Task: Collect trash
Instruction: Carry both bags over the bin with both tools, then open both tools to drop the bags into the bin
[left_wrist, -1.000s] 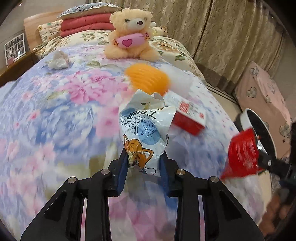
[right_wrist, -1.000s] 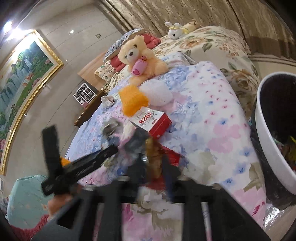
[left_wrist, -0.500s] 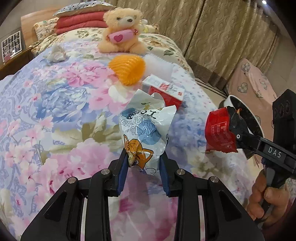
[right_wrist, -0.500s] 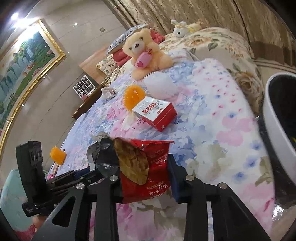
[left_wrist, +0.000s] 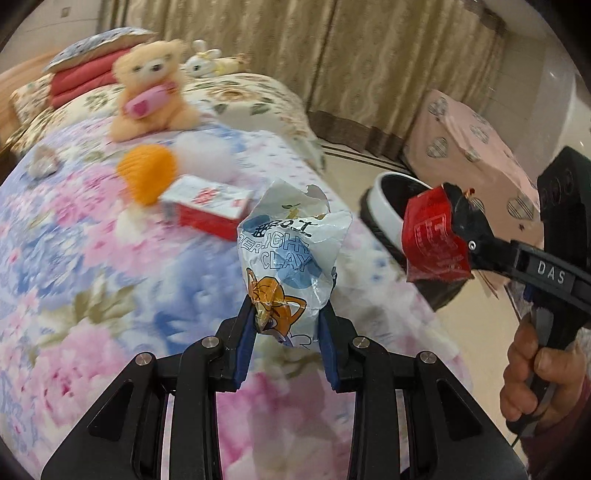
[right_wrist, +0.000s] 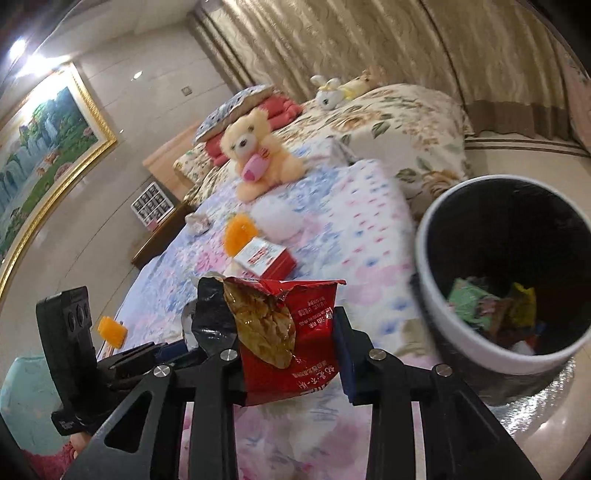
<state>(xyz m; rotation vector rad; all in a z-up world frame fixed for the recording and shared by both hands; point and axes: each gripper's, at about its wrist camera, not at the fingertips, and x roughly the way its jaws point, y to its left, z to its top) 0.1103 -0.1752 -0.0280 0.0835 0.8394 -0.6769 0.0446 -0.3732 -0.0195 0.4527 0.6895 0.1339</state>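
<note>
I've got the left gripper (left_wrist: 287, 329) clamped on the clay wrapper (left_wrist: 291, 254), right gripper (right_wrist: 286, 350) gripping the red snack bag (right_wrist: 291, 332) beside the bin (right_wrist: 480, 347).

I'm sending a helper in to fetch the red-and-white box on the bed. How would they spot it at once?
Start at the floral bed and find the teddy bear sitting near the pillows. In front of the bear lie an orange ridged thing and a white fluffy one; the box lies flat just on the near side of them. It is the only hard-edged item there: white top with red print, red sides.
</note>
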